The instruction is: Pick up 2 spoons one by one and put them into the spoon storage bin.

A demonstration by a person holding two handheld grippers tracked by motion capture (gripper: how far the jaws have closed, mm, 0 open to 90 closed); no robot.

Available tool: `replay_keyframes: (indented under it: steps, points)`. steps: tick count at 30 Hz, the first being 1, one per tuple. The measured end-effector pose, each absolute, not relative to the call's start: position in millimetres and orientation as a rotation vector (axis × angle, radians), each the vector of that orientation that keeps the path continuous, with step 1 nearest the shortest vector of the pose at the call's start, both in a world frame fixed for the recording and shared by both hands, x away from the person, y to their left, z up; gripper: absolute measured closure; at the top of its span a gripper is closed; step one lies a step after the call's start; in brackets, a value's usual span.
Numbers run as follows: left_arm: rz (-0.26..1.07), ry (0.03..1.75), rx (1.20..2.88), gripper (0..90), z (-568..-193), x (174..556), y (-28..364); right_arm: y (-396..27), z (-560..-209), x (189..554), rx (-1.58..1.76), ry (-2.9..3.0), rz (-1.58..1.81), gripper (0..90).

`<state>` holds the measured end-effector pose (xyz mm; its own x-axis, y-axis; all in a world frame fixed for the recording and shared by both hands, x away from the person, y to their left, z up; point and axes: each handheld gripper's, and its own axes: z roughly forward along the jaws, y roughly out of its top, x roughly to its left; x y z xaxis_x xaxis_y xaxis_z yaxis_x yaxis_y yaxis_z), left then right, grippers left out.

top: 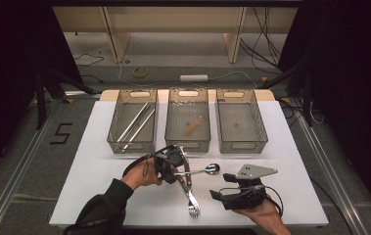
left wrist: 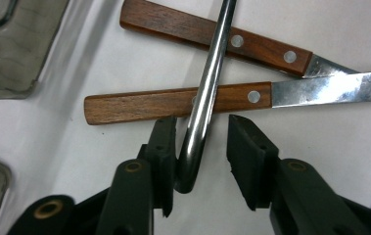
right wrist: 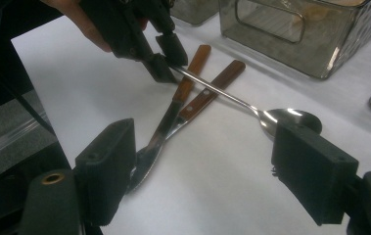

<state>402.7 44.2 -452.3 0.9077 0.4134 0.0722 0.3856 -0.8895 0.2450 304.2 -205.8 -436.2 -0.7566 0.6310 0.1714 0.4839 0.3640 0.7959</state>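
Spoon (top: 207, 170) lies at table (top: 100, 147) centre-front, handle crossing two wood-handled utensils (top: 189, 188), so handle end sits raised, easy to pinch. Left gripper (left wrist: 200, 147) at 9 o'clock of spoon bowl, jaws straddling handle tip, one pad touching, other apart: not yet clenched. Three trays (top: 188, 128) at 12 o'clock, apparently for sorting. Right gripper (top: 228, 186) at 5 o'clock, jaws released, holding nothing. Floor marking "5" (top: 61, 133) readable far left.

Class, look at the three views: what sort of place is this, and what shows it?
Probably a lab recording set-up, not a kitchen: a white table under black curtains, three sorting bins in a row, loose cables on the floor, and hand-held grippers working over cutlery.
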Motion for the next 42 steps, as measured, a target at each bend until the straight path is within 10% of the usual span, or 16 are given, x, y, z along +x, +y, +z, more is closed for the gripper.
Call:
replay_keyframes:
  steps: [42]
  points:
    - [0.042,0.556,2.788,81.3,-443.6,401.0,47.9,-206.6,-436.3,304.4,1.018,2.457,1.344,25.6]
